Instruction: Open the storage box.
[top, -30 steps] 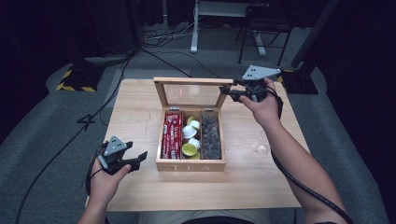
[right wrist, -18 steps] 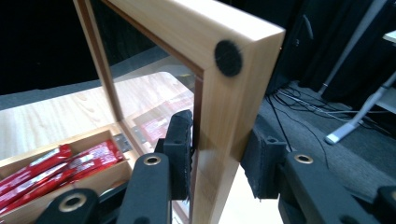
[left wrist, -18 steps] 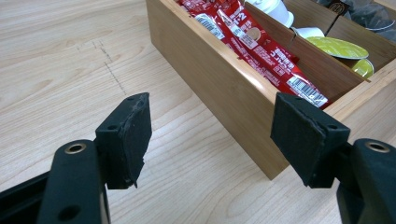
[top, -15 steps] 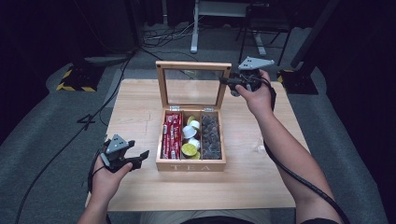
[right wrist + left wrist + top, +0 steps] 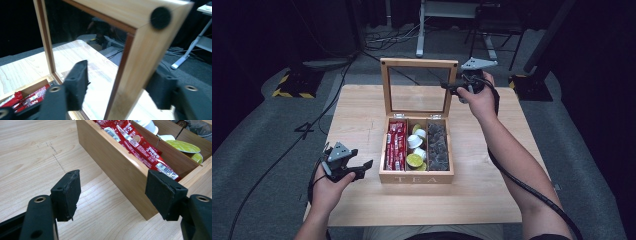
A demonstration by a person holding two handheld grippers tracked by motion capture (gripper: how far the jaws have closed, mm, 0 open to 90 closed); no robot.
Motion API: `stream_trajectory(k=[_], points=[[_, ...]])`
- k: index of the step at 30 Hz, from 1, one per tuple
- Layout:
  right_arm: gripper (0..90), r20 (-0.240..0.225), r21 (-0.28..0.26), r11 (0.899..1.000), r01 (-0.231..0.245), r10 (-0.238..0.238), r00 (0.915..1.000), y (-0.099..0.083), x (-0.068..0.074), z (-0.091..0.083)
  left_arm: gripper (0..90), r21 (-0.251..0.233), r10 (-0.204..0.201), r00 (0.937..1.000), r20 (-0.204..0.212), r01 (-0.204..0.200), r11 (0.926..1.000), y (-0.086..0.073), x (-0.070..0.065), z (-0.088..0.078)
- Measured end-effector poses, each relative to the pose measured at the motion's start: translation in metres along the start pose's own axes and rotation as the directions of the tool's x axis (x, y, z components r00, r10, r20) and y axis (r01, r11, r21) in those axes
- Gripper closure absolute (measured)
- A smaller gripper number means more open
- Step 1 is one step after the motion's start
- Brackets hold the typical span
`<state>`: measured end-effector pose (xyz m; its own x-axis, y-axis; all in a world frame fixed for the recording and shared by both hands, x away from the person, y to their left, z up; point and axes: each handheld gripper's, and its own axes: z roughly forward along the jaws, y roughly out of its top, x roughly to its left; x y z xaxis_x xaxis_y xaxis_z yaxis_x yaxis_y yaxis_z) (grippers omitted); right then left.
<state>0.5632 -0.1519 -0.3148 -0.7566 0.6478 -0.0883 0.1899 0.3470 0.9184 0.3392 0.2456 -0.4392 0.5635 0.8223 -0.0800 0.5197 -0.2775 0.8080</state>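
Observation:
A wooden tea box (image 5: 417, 176) stands mid-table with its glass lid (image 5: 419, 64) raised upright. Inside lie red sachets (image 5: 396, 145), white and green capsules (image 5: 416, 141) and dark packets (image 5: 438, 145). My right gripper (image 5: 451, 86) is at the lid's upper right corner. Its jaws have just been opening, and the lid's frame (image 5: 135, 50) stands between them with the left pad clear of it; right gripper (image 5: 118, 86) open. My left gripper (image 5: 362, 167) rests open by the box's front left corner (image 5: 117, 162), nothing between its pads; left gripper (image 5: 112, 192), sachets (image 5: 135, 142).
The box sits on a light wooden table (image 5: 362, 110). The right gripper's cable (image 5: 512, 180) runs along the forearm over the table's right side. Beyond the far edge are floor cables, desk legs (image 5: 419, 30) and a yellow-black striped block (image 5: 292, 87).
The lid swung from half raised to upright, and the right hand went up and back with it. The right jaws have parted from the frame. The left hand stayed put.

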Motion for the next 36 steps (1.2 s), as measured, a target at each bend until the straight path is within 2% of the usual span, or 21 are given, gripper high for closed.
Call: stream_trajectory(k=[5,9,16,19,31,36], points=[[32.3,-0.004,0.012,1.000,0.000,0.000,1.0000,-0.002,-0.001,0.005,29.4,0.000,-0.006,1.0000,-0.001,0.006,1.0000,0.000,0.000,0.001],[29.2,0.016,0.024,1.000,-0.002,0.002,0.9999,-0.005,-0.002,0.014,29.3,0.001,-0.005,1.0000,-0.002,0.005,1.0000,-0.001,0.000,0.001],[29.3,0.024,0.048,0.999,0.001,-0.003,0.9997,-0.009,-0.005,0.021,29.3,0.002,-0.003,1.0000,0.000,0.003,1.0000,-0.001,0.000,0.001],[29.2,0.041,0.057,0.998,-0.008,0.005,0.9991,-0.014,-0.006,0.027,29.3,0.003,-0.012,0.9999,-0.001,0.012,0.9999,-0.002,0.000,0.001],[29.7,0.041,0.100,0.993,-0.058,0.054,0.9977,-0.033,-0.013,0.039,29.3,0.002,-0.022,0.9997,-0.010,0.022,0.9998,-0.003,0.004,0.000],[29.7,0.040,0.105,0.993,-0.060,0.056,0.9976,-0.035,-0.013,0.041,29.2,0.007,-0.022,0.9997,-0.009,0.022,0.9997,-0.004,0.004,0.001]])
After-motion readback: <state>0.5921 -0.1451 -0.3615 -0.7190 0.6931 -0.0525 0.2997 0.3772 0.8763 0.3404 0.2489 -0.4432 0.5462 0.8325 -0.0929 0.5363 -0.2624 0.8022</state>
